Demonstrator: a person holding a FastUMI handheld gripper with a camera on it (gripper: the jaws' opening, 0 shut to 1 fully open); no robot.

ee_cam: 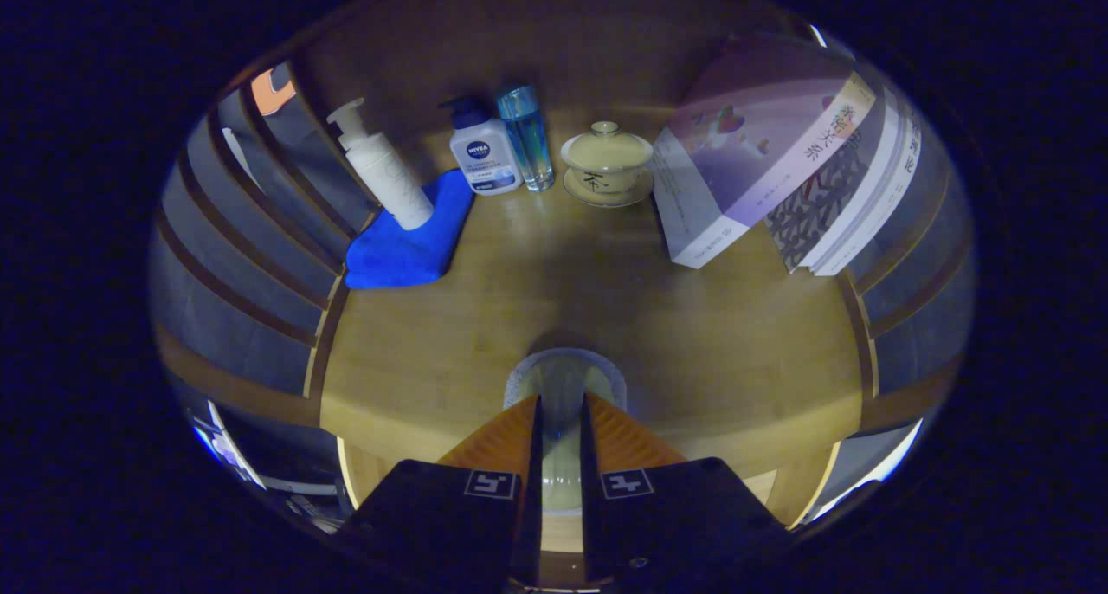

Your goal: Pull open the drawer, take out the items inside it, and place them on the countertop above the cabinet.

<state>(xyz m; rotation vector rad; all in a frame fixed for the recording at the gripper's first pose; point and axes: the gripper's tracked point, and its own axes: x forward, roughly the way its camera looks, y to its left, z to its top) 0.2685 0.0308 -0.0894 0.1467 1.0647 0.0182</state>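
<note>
My gripper (561, 421) is over the front edge of the wooden countertop (710, 343). Its fingers stand close together, shut on a clear, round, glass-like item (563, 376). The item's rim pokes out just ahead of the fingertips, and its pale body shows in the narrow gap between them. It hangs at or just above the countertop surface; I cannot tell whether it touches the wood.
Along the back of the countertop stand a white pump bottle (385, 174) on a blue cloth (407, 239), a white bottle with a dark pump (483, 157), a clear blue bottle (528, 139) and a lidded tea bowl (606, 165). Leaning books (762, 152) are at the right. Slatted walls flank both sides.
</note>
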